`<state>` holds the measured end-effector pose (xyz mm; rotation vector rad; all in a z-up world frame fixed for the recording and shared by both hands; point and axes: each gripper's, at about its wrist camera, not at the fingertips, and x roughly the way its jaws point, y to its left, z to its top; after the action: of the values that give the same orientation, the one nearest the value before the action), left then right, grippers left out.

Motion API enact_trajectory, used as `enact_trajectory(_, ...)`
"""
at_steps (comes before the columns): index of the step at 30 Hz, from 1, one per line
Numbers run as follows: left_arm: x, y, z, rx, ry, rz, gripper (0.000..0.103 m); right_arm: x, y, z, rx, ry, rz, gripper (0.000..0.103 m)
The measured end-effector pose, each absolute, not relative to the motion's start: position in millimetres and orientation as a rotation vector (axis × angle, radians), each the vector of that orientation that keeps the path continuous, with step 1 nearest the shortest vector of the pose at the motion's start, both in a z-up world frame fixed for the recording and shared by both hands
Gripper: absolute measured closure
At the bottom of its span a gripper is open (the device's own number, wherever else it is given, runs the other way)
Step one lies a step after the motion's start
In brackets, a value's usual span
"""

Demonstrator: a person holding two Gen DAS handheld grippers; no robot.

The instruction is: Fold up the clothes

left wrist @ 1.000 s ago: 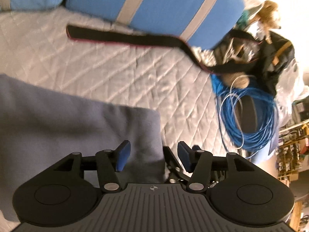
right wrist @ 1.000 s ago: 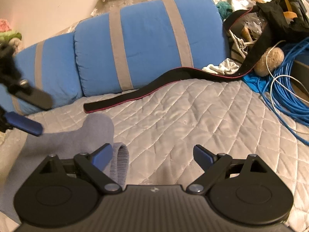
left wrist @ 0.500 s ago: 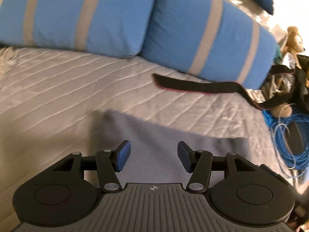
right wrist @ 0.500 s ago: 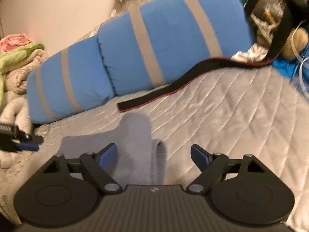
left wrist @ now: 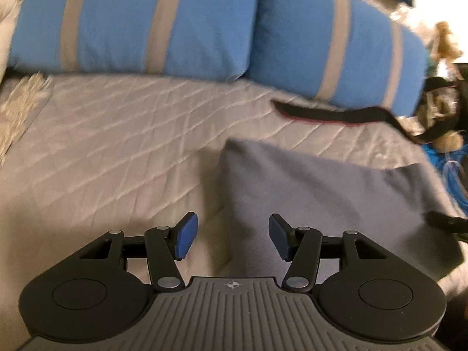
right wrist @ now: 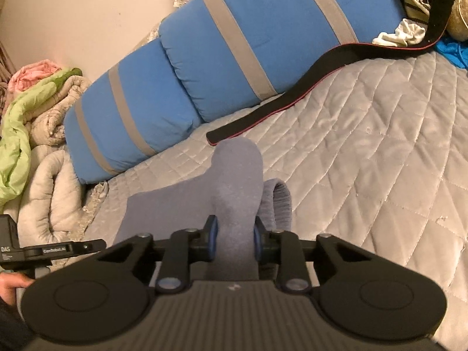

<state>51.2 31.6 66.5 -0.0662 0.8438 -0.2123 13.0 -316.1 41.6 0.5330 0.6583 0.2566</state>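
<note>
A grey-blue garment point(left wrist: 336, 193) lies on the quilted bedspread point(left wrist: 117, 152). My left gripper point(left wrist: 231, 239) hovers open over the garment's left edge, and its blue pads touch nothing. In the right wrist view the garment point(right wrist: 237, 181) rises in a bunched fold with a ribbed cuff point(right wrist: 280, 204) beside it. My right gripper point(right wrist: 233, 241) is closing, and its pads press on that fold from both sides. The left tool point(right wrist: 52, 251) and a hand point(right wrist: 11, 283) show at the left edge.
Two blue pillows with grey stripes point(left wrist: 163, 26) line the far side of the bed. A black strap with a red edge point(right wrist: 292, 93) lies just beyond the garment. Rolled blankets point(right wrist: 44, 146) sit at the left; blue cable point(left wrist: 456, 181) and clutter at the right.
My right jaws went from wide apart to closed on the bunched grey fold. The left gripper swung left, from the garment's right end to its left edge, with its jaws unchanged.
</note>
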Motion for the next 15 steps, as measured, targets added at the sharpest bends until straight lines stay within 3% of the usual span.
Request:
enact_trajectory(2, 43.1, 29.5, 70.9, -0.027, 0.785, -0.253, 0.051, 14.8, -316.4, 41.6, 0.531, 0.679, 0.244, 0.073)
enact_trajectory(7, 21.5, 15.9, 77.4, 0.108, 0.66, -0.245, 0.049, 7.2, -316.6, 44.6, 0.488, 0.675, 0.263, 0.072)
enact_trajectory(11, 13.6, 11.7, 81.1, 0.117, 0.632, -0.276, 0.049, 5.7, -309.8, 47.7, 0.436, 0.677, 0.273, 0.081)
enact_trajectory(15, -19.8, -7.8, 91.5, 0.247, 0.466, -0.269, 0.049, 6.8, -303.2, 58.3, 0.407, 0.68, 0.278, 0.085)
